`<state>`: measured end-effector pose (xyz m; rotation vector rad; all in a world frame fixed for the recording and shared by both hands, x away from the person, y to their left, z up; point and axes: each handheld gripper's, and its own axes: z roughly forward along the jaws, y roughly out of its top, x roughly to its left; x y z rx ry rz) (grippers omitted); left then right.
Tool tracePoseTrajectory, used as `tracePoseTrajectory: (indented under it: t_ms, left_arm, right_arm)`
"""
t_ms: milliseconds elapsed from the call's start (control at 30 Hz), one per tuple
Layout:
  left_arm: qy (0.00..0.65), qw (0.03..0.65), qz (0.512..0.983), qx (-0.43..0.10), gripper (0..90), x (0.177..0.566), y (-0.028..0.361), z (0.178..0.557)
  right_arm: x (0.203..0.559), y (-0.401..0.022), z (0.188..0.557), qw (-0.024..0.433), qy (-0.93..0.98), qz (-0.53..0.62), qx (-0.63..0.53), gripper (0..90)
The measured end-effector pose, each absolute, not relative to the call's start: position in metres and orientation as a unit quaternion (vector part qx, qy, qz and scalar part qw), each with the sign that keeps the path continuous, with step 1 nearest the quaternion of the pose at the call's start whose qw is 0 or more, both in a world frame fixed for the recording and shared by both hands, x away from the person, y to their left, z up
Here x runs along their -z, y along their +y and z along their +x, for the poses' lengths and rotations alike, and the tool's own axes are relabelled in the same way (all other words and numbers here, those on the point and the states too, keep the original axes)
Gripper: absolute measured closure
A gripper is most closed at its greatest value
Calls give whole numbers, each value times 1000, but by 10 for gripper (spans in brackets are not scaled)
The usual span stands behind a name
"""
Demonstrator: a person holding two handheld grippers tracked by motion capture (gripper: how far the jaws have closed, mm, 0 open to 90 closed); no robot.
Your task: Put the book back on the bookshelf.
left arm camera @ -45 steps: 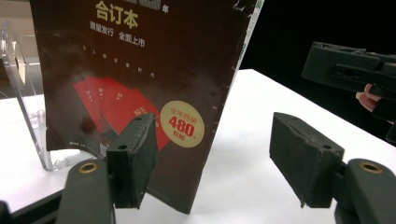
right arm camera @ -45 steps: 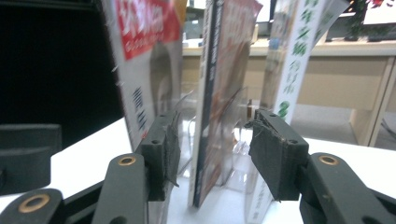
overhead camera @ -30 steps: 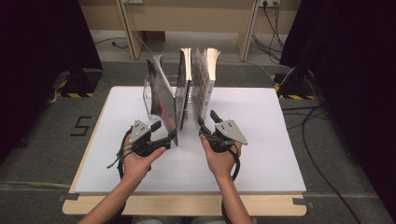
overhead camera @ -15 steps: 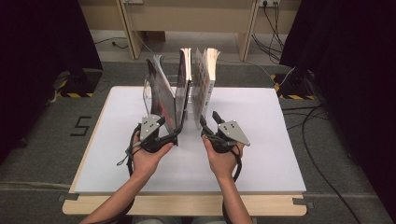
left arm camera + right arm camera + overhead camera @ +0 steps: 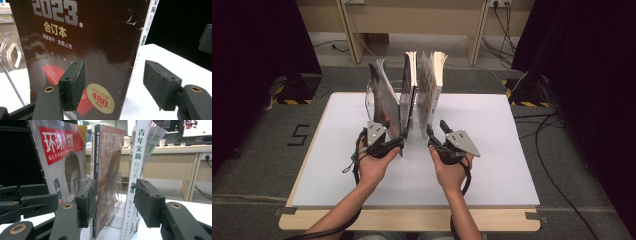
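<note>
Nearest to you, your left gripper (image 5: 113,72) has just been closing its jaws, and the near edge of the dark-covered magazine (image 5: 95,45) sits between them. The pads are not on it yet: 1 pad hangs in front of the cover, the other stands clear to the right of the white spine, so that claw is open. You have come at the spine edge, which I take to be the stiffest place to pinch a floppy magazine.

Your right gripper (image 5: 113,187) waits just right of it, jaws wide and empty. Its left pad is close beside the red-brown magazine (image 5: 107,157); its right pad is next to the white-spined volume (image 5: 136,170). It looks parked there to steady the neighbours while the left one pulls, though that is my guess.

The dark magazine is the leftmost of 3 standing around the middle of the white table (image 5: 512,150), toward its far side. It tilts left, away from the other 2. Its cover is glossy dark brown, scuffed near the spine, with "2023" in big pale numerals, yellow characters beneath, a red patch low down and a round yellow price sticker reading 480.

Behind and around the magazines, a clear plastic stand (image 5: 11,52) keeps them upright, which is why they fan open at the top but stay pinned at the foot. Seen from your right gripper, a cover reading "GLOBAL PEOPLE" (image 5: 62,157) leans leftmost.
</note>
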<state>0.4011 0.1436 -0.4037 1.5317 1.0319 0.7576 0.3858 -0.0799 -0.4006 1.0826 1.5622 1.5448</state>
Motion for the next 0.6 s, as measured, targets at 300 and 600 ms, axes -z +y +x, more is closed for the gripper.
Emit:
tracePoseTrajectory:
  t_ms: [300,600]
  left_arm:
    - [441,540,641,-323,363,402,140,407]
    - [438,529,644,-337,441,404,139,408]
  right_arm:
    - [401,-80,385,338,602,418,-591,513]
    - [403,-81,385,338,602,419,-590,513]
